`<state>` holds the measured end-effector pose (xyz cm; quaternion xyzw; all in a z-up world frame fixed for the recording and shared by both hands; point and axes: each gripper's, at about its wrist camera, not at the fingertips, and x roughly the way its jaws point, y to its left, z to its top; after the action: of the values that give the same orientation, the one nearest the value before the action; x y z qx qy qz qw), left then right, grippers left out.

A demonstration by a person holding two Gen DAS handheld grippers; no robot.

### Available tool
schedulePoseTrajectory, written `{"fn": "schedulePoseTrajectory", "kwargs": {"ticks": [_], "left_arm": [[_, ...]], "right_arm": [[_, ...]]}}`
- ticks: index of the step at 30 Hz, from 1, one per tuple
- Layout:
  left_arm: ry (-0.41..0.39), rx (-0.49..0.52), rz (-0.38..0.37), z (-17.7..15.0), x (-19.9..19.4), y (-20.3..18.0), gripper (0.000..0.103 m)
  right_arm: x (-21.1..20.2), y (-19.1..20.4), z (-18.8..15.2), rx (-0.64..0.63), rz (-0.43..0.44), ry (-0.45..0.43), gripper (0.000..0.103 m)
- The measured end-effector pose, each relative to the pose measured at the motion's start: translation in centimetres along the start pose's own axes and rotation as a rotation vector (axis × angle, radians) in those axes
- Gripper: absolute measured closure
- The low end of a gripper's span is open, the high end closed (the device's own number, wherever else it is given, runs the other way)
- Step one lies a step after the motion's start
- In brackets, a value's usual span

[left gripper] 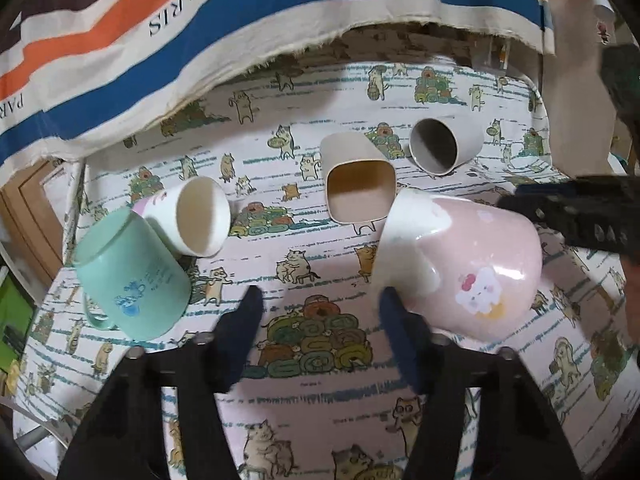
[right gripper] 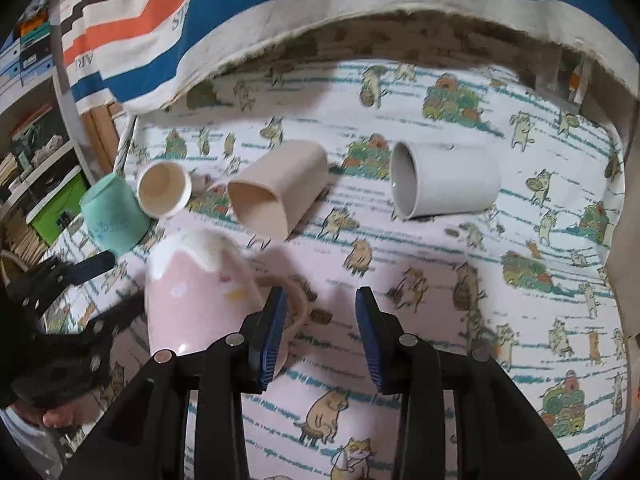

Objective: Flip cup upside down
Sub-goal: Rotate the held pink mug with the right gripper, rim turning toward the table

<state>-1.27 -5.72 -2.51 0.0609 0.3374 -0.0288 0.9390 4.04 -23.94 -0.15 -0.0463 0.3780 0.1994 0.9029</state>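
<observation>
A pink mug (left gripper: 472, 264) with a white rim lies tilted on the cat-print cloth; it also shows in the right wrist view (right gripper: 200, 292), its handle beside my right gripper's left finger. My left gripper (left gripper: 320, 300) is open and empty, its right finger next to the mug's rim. My right gripper (right gripper: 322, 300) is open and empty, just right of the mug. A mint-green mug (left gripper: 132, 276) stands upside down at the left. A white cup (left gripper: 200, 216), a beige square cup (left gripper: 360, 184) and a grey cup (left gripper: 440, 144) lie on their sides.
A striped "PARIS" cloth (left gripper: 200, 40) hangs behind the table. Shelves and a green bin (right gripper: 52, 208) stand at the left. The table edge (right gripper: 616, 184) curves round on the right.
</observation>
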Motion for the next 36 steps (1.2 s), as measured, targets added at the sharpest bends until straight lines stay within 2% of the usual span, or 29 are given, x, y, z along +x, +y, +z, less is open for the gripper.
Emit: {"fn": "schedulePoseTrajectory", "kwargs": {"ticks": [4, 12, 19, 20, 22, 23, 24, 32, 36], "left_arm": [[0.025, -0.053, -0.024, 1.1, 1.6, 0.9, 0.060], [-0.026, -0.072, -0.050, 3.0, 1.5, 1.8, 0.064], [-0.061, -0.075, -0.054, 3.1, 0.0, 2.5, 0.064], [-0.069, -0.071, -0.051, 3.0, -0.4, 2.5, 0.061], [-0.085, -0.067, -0.049, 2.7, -1.3, 2.7, 0.045], [-0.092, -0.071, -0.048, 2.5, -1.6, 2.8, 0.030], [-0.097, -0.075, -0.051, 2.3, -1.9, 2.8, 0.026], [-0.058, -0.117, -0.174, 1.8, -2.5, 2.1, 0.024], [-0.063, -0.097, -0.202, 1.5, -3.3, 0.7, 0.024]], "right_arm": [[-0.5, 0.6, -0.8, -0.002, -0.004, 0.003, 0.065], [-1.5, 3.0, -2.3, -0.035, 0.058, 0.019, 0.065], [-1.1, 5.2, -2.8, -0.046, 0.112, 0.028, 0.065], [-1.1, 5.4, -2.8, -0.049, 0.114, 0.027, 0.065], [-1.1, 5.5, -2.9, -0.046, 0.118, 0.023, 0.065], [-1.2, 5.4, -2.9, -0.040, 0.120, 0.019, 0.065], [-1.2, 5.3, -2.9, -0.037, 0.118, 0.017, 0.065], [-1.9, 3.4, -3.0, -0.012, 0.073, -0.001, 0.065], [-2.8, 2.2, -3.1, -0.004, 0.051, -0.017, 0.065]]}}
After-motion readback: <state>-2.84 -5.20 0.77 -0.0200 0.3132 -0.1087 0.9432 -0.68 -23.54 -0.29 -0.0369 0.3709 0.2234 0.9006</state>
